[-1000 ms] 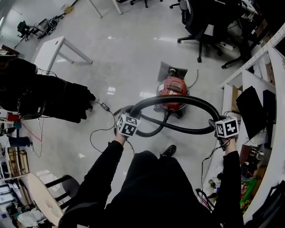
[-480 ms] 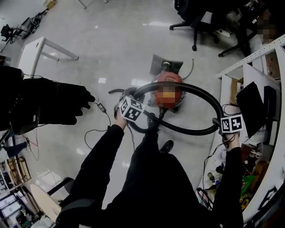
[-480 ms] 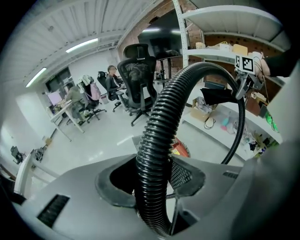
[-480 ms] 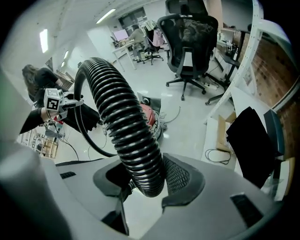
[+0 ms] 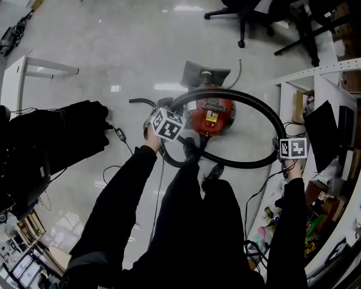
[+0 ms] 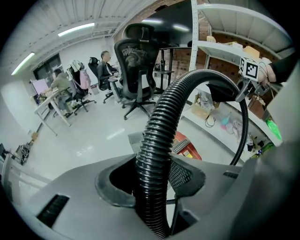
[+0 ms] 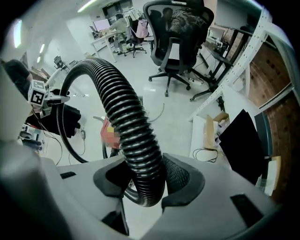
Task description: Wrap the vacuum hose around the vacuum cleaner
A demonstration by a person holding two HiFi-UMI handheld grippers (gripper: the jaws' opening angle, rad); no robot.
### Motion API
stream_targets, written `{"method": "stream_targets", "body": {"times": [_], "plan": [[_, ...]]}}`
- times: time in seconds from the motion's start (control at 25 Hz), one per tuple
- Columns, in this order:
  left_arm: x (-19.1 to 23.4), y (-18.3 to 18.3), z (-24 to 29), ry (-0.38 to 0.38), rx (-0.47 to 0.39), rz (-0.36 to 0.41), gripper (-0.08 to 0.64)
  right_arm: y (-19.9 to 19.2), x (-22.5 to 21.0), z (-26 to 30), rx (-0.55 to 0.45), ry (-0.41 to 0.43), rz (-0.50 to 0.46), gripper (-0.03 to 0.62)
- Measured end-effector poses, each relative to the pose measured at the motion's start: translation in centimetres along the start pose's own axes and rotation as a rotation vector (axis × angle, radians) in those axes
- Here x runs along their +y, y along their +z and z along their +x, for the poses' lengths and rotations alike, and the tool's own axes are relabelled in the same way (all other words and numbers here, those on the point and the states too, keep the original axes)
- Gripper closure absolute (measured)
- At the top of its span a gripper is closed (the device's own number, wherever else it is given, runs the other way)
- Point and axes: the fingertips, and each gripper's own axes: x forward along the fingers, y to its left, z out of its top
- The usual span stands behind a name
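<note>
Head view: red vacuum cleaner (image 5: pixel 211 115) stood on the pale floor (image 5: pixel 113 56), just beyond the person's feet, with a grey floor nozzle (image 5: pixel 200 73) at its far side.

The black ribbed hose (image 5: pixel 248 104) formed one wide loop. From above, the loop ran round the vacuum cleaner: one run arched over its far side, a second run passed along its near side. Could not tell whether the hose rested on the body or hung clear of it.

Left claw (image 6: pixel 152 187): part closed, the hose clamped between its two dark pads. It was at the near-left end of the loop, just left of the vacuum cleaner. The hose rose out of the jaws and curved away to the right.

Right claw (image 7: pixel 143 180): also part closed, pads pressed on either side of the hose. It was at the right end of the loop, well apart from the left claw and close to the white shelving (image 5: pixel 316 84). It pointed down at the floor.

Surroundings: thin cables (image 5: pixel 121 135) lay on the floor at left, near a dark bundle of cloth (image 5: pixel 56 135). Office chairs (image 5: pixel 242 17) stood at the far side. A white table (image 5: pixel 22 68) stood far left.
</note>
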Motion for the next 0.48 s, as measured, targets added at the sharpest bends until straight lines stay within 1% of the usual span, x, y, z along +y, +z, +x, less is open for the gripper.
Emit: {"method": "stream_targets", "body": {"times": [0.16,0.24,0.32,0.48], "plan": [[1.8,0.0,5.2,0.009,0.018,-0.031,0.370,2.7,-1.9,5.8,-0.032,-0.054,-0.011,0.402],[2.6,0.2,8.1,0.021,0.023,-0.045,0.368,3.9,-2.9,9.4,-0.057,-0.068,-0.014,0.404],[3.0,0.2,10.5,0.032,0.033,-0.051,0.367,4.7,-3.5,12.9,-0.078,-0.057,-0.016,0.408],[3.3,0.0,14.3,0.046,0.061,-0.039,0.367,5.7,-4.1,18.7,-0.096,-0.002,-0.011,0.413]]}}
